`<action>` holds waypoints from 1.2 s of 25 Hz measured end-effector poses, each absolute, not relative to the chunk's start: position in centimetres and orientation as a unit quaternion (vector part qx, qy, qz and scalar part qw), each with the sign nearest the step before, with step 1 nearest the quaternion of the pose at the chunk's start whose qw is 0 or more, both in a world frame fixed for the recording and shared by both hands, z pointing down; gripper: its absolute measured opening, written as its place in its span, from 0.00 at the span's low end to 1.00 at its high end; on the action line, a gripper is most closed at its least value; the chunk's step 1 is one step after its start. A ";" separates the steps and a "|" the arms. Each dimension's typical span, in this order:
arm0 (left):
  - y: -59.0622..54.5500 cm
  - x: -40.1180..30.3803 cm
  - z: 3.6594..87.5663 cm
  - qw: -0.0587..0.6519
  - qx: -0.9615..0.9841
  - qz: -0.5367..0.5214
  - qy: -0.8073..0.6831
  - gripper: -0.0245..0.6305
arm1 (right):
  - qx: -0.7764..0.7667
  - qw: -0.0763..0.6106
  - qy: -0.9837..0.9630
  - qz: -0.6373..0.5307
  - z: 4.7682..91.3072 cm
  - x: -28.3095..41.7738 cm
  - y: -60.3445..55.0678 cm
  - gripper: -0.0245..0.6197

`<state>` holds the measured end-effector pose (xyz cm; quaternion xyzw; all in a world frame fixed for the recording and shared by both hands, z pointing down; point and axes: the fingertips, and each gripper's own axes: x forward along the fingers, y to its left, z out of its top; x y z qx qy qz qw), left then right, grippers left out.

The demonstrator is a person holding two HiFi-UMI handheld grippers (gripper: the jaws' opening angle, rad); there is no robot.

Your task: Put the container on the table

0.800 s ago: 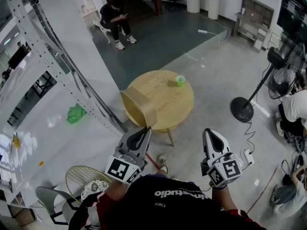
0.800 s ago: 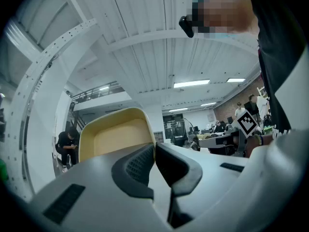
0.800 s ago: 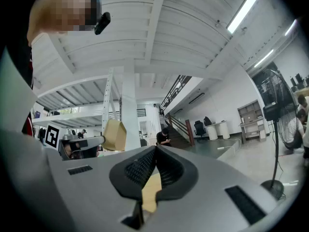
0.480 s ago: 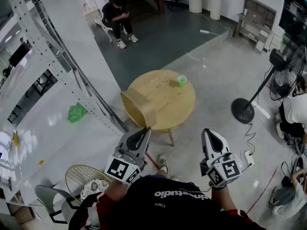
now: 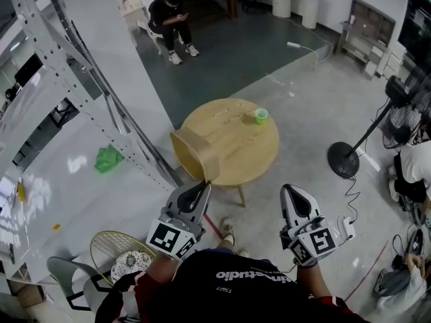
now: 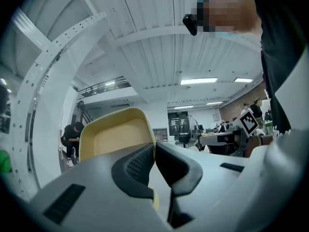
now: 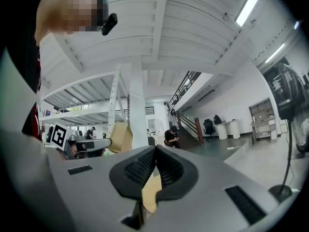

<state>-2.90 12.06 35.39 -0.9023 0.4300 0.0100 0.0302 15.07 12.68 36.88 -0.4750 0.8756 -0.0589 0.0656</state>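
Grey floor (image 5: pixel 310 99) spreads round one round wooden table (image 5: pixel 236 147), which carries one small green cup (image 5: pixel 260 116) near its far-right edge; the rest of its top is bare. We count one tan plastic container (image 5: pixel 195 152), two grippers, one black standing fan (image 5: pixel 350 155) and one seated person (image 5: pixel 172 20) far off. Our left gripper (image 5: pixel 202 184) is clenched on the container's wall, its pads pressed together on the thin rim, and holds it tipped on its side. In the head view the container overlaps the table's near-left edge, and we cannot tell whether it touches the wood. Our right gripper (image 5: pixel 294 191) is clenched too, with nothing between its jaws, and hangs well apart from the table, level with the left one. To the left, one white metal rack (image 5: pixel 81 79) stands close beside the table's left edge, so room is tight there; floor lies open off the right edge, out to the fan. Compared with the earlier head view, table, cup and fan have slid slightly rightward in the picture, while both grippers keep their places.
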 end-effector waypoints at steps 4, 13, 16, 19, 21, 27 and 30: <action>9.9 -3.3 35.7 0.024 -0.902 0.003 0.430 0.08 | -0.473 0.068 0.874 -0.082 37.5 14.7 10.4 0.06; 2.3 -5.3 35.7 0.013 -0.902 0.007 0.432 0.08 | -0.461 0.060 0.881 -0.080 35.8 12.0 2.1 0.06; -0.9 -6.6 35.5 0.008 -0.902 0.013 0.431 0.08 | -0.459 0.058 0.883 -0.078 35.1 10.5 -1.3 0.06; -4.0 -8.7 35.6 0.003 -0.902 0.022 0.431 0.08 | -0.455 0.056 0.885 -0.076 34.5 8.2 -4.4 0.06; -5.9 -9.9 35.9 -0.002 -0.903 0.027 0.428 0.08 | -0.454 0.056 0.886 -0.075 34.2 6.8 -6.4 0.06; -10.7 -12.1 37.4 -0.006 -0.907 0.022 0.420 0.08 | -0.464 0.057 0.882 -0.064 34.1 4.1 -10.8 0.06; -12.4 -12.5 38.4 -0.012 -0.909 0.016 0.417 0.08 | -0.469 0.053 0.879 -0.067 34.7 3.7 -12.0 0.06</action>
